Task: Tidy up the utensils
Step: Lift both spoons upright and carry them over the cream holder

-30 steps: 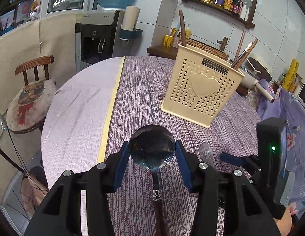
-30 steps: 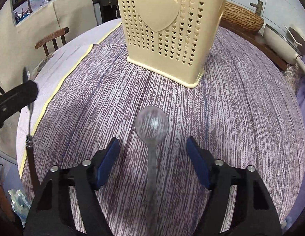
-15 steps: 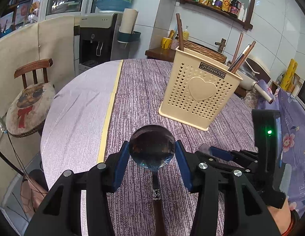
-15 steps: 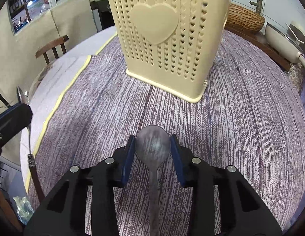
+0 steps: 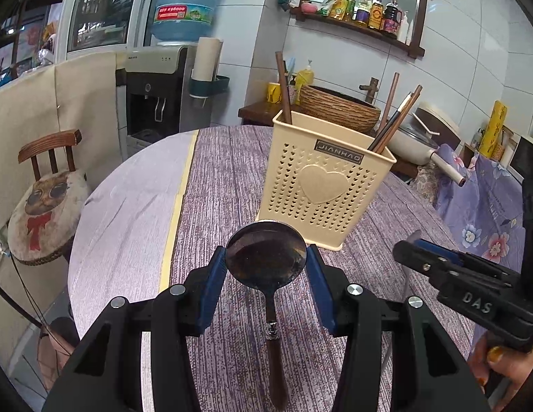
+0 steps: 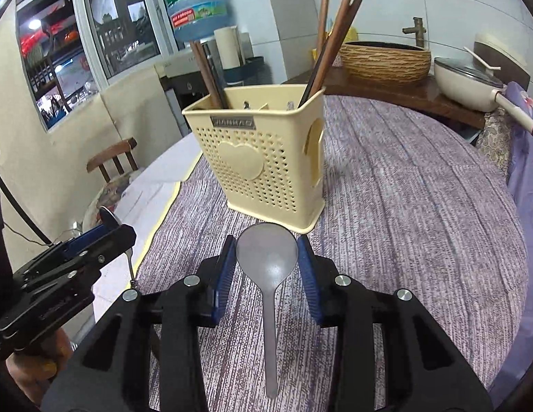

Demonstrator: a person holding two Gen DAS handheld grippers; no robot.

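My left gripper [image 5: 265, 267] is shut on a metal spoon [image 5: 266, 257] with a brown handle, held above the table. My right gripper [image 6: 267, 264] is shut on a grey plastic spoon [image 6: 267, 257], lifted off the table. A cream perforated utensil holder [image 5: 323, 185] with a heart on its side stands mid-table, just beyond both grippers; it also shows in the right wrist view [image 6: 259, 161]. Brown chopsticks [image 6: 331, 37] stand in it. The right gripper shows in the left wrist view [image 5: 438, 267], and the left gripper in the right wrist view [image 6: 94, 243].
The round table [image 5: 232, 171] has a purple striped cloth with a yellow strip [image 5: 178, 202] on its left. A wooden chair with a cushion [image 5: 46, 202] stands left of the table. A woven basket [image 6: 385, 61] and a white pan [image 6: 472, 82] sit behind on a sideboard.
My right gripper has shut on the grey spoon and lifted it off the table, rising and tilting up. My left gripper has risen a little with its spoon.
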